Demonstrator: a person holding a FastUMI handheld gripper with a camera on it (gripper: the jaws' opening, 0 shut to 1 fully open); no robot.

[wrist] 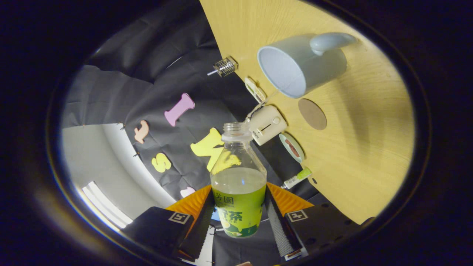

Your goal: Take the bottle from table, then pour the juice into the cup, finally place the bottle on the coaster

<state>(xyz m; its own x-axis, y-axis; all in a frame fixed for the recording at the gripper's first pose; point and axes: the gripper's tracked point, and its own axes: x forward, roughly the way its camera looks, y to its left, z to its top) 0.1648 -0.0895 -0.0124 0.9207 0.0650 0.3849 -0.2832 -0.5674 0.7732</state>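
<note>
My gripper (238,218) is shut on a clear plastic bottle (238,177) with a green label; both fingers press its lower sides. The bottle has no cap and holds pale juice up to about mid-height. The whole view is rolled, so the wooden table (369,147) appears tipped steeply to the right. A pale grey cup (301,64) with a handle stands on the table beyond and to the right of the bottle's mouth, its opening facing the bottle. A round brown coaster (312,114) lies flat on the table just near the cup.
Along the table's far edge sit a small wire cage with a rod (224,67), a white box-shaped device (266,124), two small oval items (255,89) (292,147), and a small green-capped tube (297,178). Black cloth hangs behind.
</note>
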